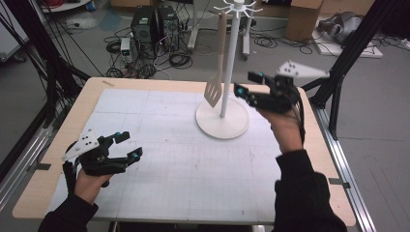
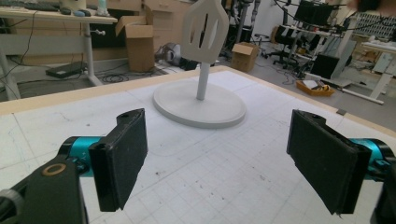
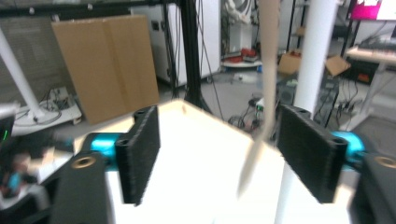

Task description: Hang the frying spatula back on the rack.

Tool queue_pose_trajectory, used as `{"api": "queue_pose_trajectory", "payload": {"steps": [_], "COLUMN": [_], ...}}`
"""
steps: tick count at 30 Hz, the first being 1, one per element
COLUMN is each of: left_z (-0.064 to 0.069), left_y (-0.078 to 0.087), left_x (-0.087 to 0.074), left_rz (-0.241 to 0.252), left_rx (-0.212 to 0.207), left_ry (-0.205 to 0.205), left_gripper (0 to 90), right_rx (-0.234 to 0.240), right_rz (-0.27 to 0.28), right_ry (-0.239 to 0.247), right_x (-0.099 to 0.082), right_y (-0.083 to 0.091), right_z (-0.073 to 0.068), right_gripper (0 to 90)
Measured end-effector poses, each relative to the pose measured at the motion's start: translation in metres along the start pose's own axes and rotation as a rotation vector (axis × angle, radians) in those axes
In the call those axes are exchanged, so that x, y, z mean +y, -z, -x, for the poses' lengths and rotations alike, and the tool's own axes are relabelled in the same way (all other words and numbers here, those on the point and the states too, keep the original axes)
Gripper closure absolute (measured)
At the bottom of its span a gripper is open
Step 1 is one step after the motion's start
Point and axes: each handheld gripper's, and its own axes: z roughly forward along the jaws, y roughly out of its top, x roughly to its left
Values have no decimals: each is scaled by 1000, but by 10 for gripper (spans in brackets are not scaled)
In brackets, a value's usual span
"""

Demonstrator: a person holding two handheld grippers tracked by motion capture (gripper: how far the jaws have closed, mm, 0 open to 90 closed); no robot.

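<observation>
Spatula (image 1: 213, 92) hangs free (right tongs (image 1: 246, 83) beside).

no readable text, no labels, no brands, no numbers, no signs

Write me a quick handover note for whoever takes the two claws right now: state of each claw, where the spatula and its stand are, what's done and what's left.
Left claw: open, holding nothing, low over the white mat near the table's left front.
Right claw: open, nothing between its pads, raised just right of the stand's pole.
Slotted spatula: hanging from a hook at the top of the white hook stand, blade down, close beside the pole.
Stand: upright on its round base, toward the far side of the mat.
Done: spatula appears hung and free of both claws.
Left: probably just draw the right claw away without knocking the spatula; no other utensils on the mat.
</observation>
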Motion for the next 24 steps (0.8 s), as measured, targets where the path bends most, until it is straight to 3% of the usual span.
{"api": "queue_pose_trajectory", "payload": {"steps": [1,3,4,6,7,9,12,15,17,24], "left_z": [0,0,0,0,-1,-1,-2,-3,-4,-3], "left_y": [0,0,0,-1,-1,-1,-2,-3,-3,-2], "left_x": [0,0,0,-1,-1,-1,-1,-3,-5,-5], "left_rz": [0,-1,0,0,1,10,13,11,8,1], "left_rx": [1,3,3,9,10,13,14,16,21,29], "left_ry": [0,1,2,4,6,14,17,23,27,15], "left_gripper": [205,206,205,205,205,205,205,205,205,205], "right_rx": [-18,-33,-63,-68,-75,-94,-130,-163,-180,-209], "right_rz": [-3,-15,-32,-31,-11,-3,-43,-87,-84,-93], "right_ry": [1,-2,0,1,-19,-32,3,7,4,49], "right_x": [-28,-36,-62,-70,-90,-107,-129,-149,-158,-162], "right_y": [14,19,33,38,50,61,73,84,91,97], "right_z": [-1,-2,-5,-6,-9,-13,-20,-25,-27,-32], "right_gripper": [205,180,172,172,172,170,169,170,170,170]}}
